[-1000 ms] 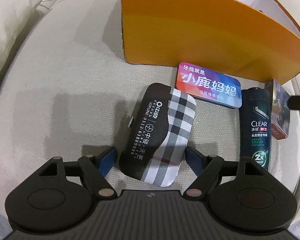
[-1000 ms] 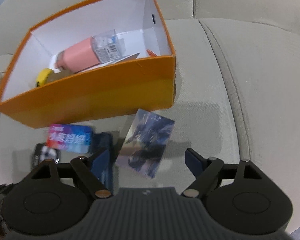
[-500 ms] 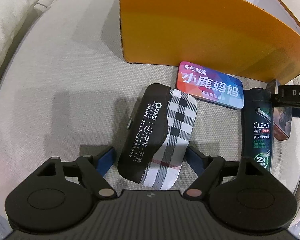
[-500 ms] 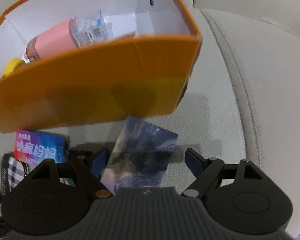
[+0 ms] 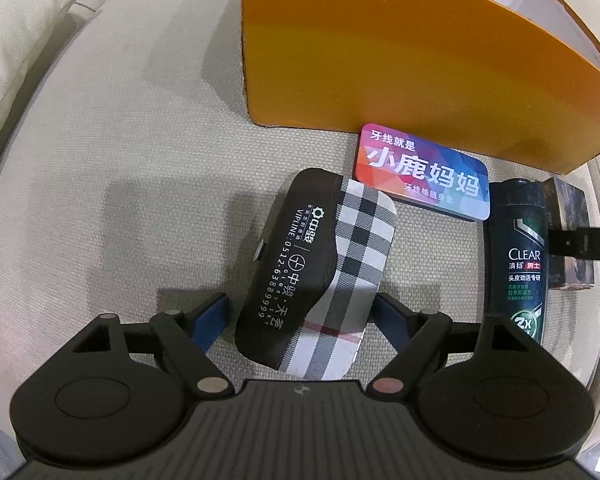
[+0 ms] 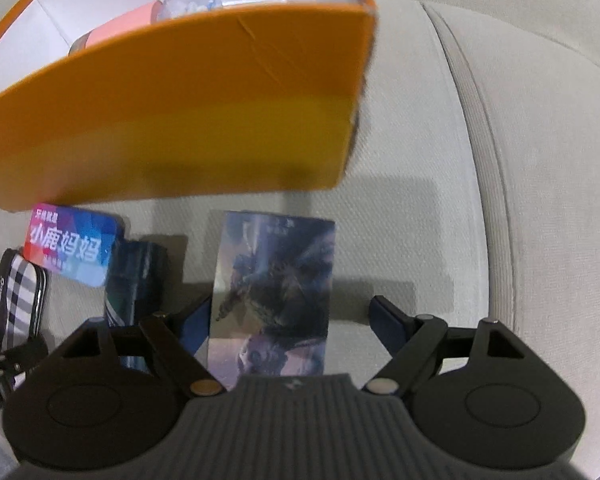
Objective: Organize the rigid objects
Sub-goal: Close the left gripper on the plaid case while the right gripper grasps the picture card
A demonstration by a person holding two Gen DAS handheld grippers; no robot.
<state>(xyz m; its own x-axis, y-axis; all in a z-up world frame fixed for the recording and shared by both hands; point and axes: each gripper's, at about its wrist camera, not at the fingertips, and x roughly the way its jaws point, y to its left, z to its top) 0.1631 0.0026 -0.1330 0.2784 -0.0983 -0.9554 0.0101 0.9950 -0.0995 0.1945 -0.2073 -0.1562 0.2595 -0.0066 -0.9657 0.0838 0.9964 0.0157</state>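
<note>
- On the sofa cushion [image 6: 500,200], the right gripper [image 6: 290,320] has sunk lower than a second ago, jaws apart, astride the illustrated box [image 6: 272,292]; a grasp looks near.
- Left gripper [image 5: 300,312] has barely shifted, jaws apart around the plaid case [image 5: 320,268], printed "VIPLINE".
- Beside the orange box [image 5: 380,60] lie the "小鹿妈妈" floss tin [image 5: 422,176] and "CLEAR" bottle [image 5: 520,256].
</note>
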